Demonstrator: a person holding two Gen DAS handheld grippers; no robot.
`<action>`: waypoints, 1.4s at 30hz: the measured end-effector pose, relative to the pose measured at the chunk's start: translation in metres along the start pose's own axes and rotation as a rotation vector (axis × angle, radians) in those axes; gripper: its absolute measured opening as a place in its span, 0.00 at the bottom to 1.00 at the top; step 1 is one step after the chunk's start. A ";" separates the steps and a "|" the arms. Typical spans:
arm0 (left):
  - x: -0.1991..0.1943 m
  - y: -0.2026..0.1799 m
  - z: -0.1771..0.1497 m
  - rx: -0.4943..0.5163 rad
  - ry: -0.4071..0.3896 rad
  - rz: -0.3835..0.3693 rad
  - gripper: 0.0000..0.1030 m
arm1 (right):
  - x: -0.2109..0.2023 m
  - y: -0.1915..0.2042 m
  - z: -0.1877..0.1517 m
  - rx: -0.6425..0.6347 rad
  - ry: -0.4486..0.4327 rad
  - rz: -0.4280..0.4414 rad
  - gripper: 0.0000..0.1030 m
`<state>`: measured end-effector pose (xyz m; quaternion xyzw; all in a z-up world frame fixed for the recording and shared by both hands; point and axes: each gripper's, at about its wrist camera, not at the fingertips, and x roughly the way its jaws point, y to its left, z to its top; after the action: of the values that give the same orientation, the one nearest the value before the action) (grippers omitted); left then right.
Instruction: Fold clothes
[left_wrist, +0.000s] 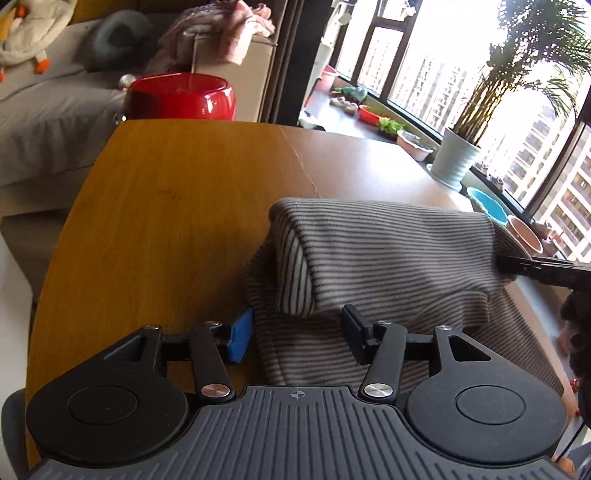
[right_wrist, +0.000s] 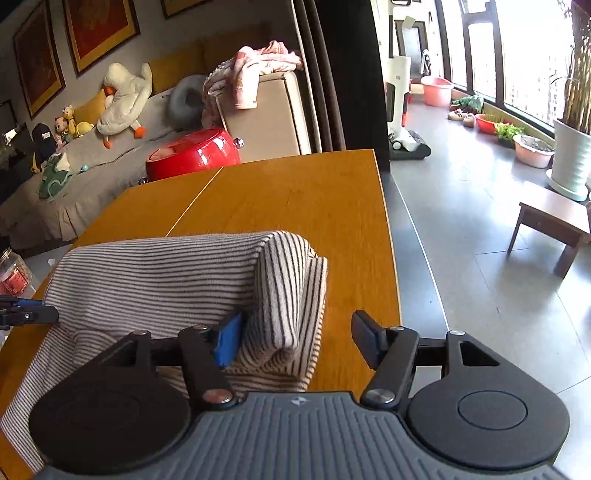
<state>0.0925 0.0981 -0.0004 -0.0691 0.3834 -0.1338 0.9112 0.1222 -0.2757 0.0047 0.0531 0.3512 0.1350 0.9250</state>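
Note:
A grey-and-white striped garment (left_wrist: 388, 251) lies on the wooden table (left_wrist: 147, 221), its far part lifted into a tented fold over the lower layer. My left gripper (left_wrist: 297, 334) stands open at the fold's left corner; the lower layer lies between its blue pads (left_wrist: 242, 338), which do not press it. In the right wrist view the garment (right_wrist: 166, 273) ends in a doubled corner between the jaws of my right gripper (right_wrist: 297, 341), which is open: the left pad (right_wrist: 229, 341) lies against the cloth, the right finger stands clear over the table (right_wrist: 295, 192).
The table's right edge (right_wrist: 388, 258) drops to a tiled floor with a low wooden stool (right_wrist: 554, 221). Beyond the far edge stand a red round stool (left_wrist: 181, 98) and a sofa (right_wrist: 92, 177). A jar (right_wrist: 13, 273) sits at the left.

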 end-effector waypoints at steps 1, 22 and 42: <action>-0.007 -0.002 -0.002 -0.001 -0.016 -0.007 0.63 | -0.013 0.002 -0.005 -0.009 -0.011 0.004 0.60; 0.081 0.001 0.034 0.049 -0.186 -0.015 0.82 | 0.063 0.081 0.020 -0.226 -0.079 0.114 0.60; 0.097 0.035 0.054 -0.071 -0.173 -0.049 0.95 | -0.054 0.074 -0.028 -0.340 -0.078 -0.081 0.78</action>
<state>0.2027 0.1038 -0.0369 -0.1218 0.3058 -0.1358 0.9344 0.0492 -0.2204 0.0318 -0.1130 0.2890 0.1529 0.9383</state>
